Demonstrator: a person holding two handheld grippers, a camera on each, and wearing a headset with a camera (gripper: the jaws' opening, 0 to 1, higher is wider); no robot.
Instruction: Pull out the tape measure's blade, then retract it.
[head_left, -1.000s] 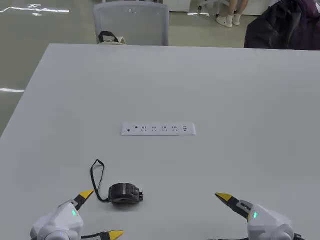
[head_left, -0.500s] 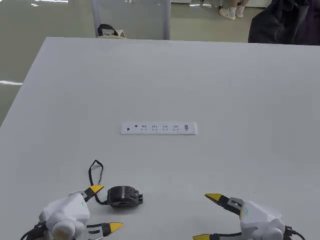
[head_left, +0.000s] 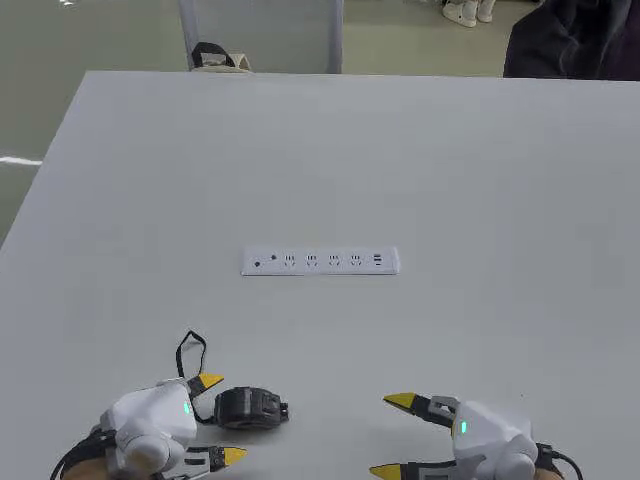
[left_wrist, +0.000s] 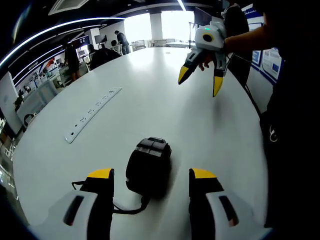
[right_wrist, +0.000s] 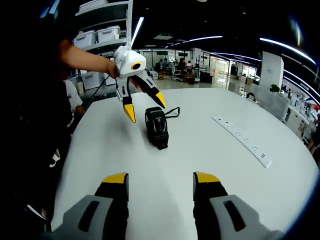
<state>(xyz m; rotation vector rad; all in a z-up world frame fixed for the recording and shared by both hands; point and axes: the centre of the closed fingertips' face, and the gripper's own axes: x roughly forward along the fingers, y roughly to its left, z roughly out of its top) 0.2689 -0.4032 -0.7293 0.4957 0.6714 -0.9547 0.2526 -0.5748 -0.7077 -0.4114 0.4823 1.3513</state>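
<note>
A black tape measure (head_left: 250, 408) with a black wrist strap (head_left: 190, 352) lies on the white table (head_left: 330, 160) near its front edge. My left gripper (head_left: 218, 420) is open, its yellow-tipped jaws on either side of the tape measure's (left_wrist: 148, 165) near end without touching it. To the right, my right gripper (head_left: 393, 436) is open and empty, pointing left toward the tape measure (right_wrist: 157, 127). In the left gripper view the right gripper (left_wrist: 201, 81) hangs over the table. In the right gripper view the left gripper (right_wrist: 145, 106) hovers just left of the tape measure.
A white power strip (head_left: 320, 261) lies across the table's middle. A grey chair (head_left: 262, 34) stands behind the far edge with a dark bag (head_left: 580, 38) at the far right. People and shelves sit in the background of the gripper views.
Both grippers have moved inward and forward. The left one has come up around the tape measure's left end. The right one has come closer from the right. The tape measure has not moved.
</note>
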